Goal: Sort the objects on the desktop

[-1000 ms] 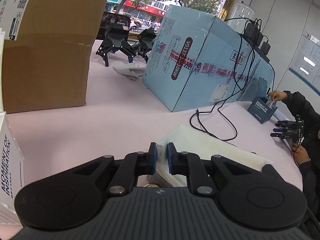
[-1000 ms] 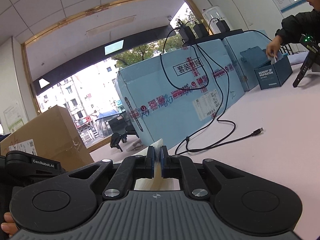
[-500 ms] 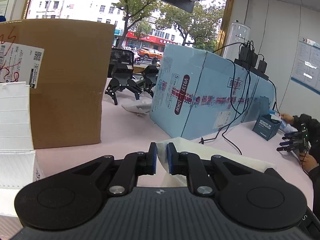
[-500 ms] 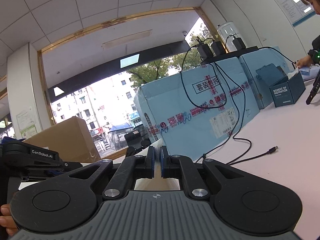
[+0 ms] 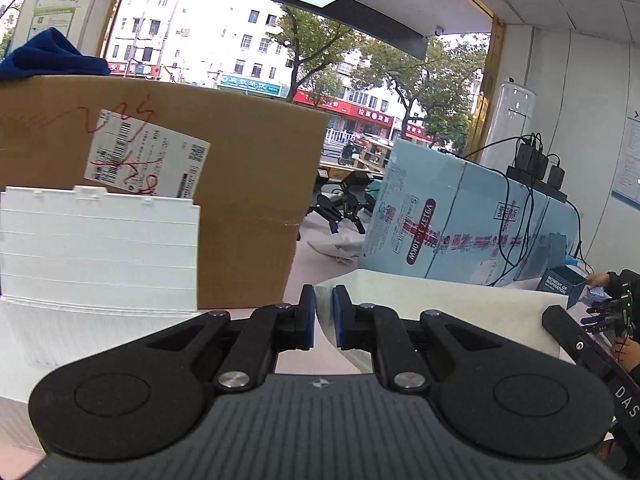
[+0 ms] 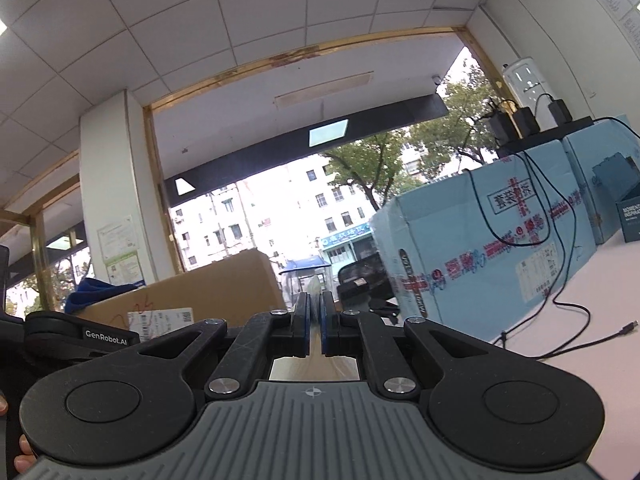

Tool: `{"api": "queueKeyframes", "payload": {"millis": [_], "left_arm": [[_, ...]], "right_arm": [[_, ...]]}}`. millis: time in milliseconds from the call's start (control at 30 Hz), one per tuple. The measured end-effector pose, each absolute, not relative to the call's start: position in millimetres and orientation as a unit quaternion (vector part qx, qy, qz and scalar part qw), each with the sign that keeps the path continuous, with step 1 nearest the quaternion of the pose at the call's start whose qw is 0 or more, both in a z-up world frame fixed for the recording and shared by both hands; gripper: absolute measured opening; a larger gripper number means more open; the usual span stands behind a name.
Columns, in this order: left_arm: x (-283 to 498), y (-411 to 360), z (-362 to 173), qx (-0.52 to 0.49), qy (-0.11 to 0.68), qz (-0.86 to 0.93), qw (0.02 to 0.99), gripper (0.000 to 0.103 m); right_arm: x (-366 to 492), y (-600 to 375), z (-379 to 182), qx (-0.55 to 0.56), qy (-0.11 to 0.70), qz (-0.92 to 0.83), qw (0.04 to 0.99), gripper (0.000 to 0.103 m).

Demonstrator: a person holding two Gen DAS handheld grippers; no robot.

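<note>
Both grippers hold one white cloth between them, lifted off the pink table. In the left wrist view my left gripper (image 5: 324,312) is shut on the cloth's corner, and the white cloth (image 5: 448,312) stretches away to the right. My right gripper (image 6: 315,322) is shut on a thin edge of the same white cloth (image 6: 314,288), seen end-on between the blue pads. The left gripper's body (image 6: 80,336) shows at the left of the right wrist view.
A white ribbed storage box (image 5: 96,256) stands at the left, with a brown cardboard box (image 5: 248,184) behind it. A large light-blue carton (image 5: 460,228) with black cables fills the right. A second person's hands work at a dark box (image 5: 564,284) far right.
Both grippers have risen and tilted upward with the cloth, which has come up off the table. The white storage box has come into the left wrist view.
</note>
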State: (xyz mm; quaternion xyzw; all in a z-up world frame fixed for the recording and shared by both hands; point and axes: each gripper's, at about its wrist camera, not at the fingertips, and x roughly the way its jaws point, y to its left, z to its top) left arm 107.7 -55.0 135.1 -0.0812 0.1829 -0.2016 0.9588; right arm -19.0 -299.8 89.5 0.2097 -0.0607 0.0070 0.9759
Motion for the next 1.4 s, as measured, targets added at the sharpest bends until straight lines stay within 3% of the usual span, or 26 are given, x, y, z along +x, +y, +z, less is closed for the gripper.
{"api": "queueKeyframes", "payload": {"millis": [200,667,833,1000,1400], "left_arm": [[82.7,-11.4,146.6,-0.092,0.161,-0.171,0.968,0.008],[9.2,39.6,154.9,-0.069,0.187,-0.183,0.963,0.008],[-0.5,18.5,137.6,-0.061,0.227,-0.221,0.946,0.008],[13.3,-24.9,110.6,-0.056,0.268,-0.254,0.928,0.008],[81.6,-110.4,16.2,-0.037,0.394,-0.220,0.892,0.009]], "right_arm": [[-16.2,-266.6,105.3,0.209,-0.066,0.050,0.974,0.005],[-62.1,-248.9,115.5,0.316,0.018,0.195,0.928,0.005],[-83.0,-264.8,102.6,0.361,0.051,0.177,0.914,0.005],[-106.6,-286.4,81.1,0.329,0.062,0.073,0.940,0.005],[-69.8,-344.1,9.0,0.314,0.172,-0.073,0.931,0.005]]}}
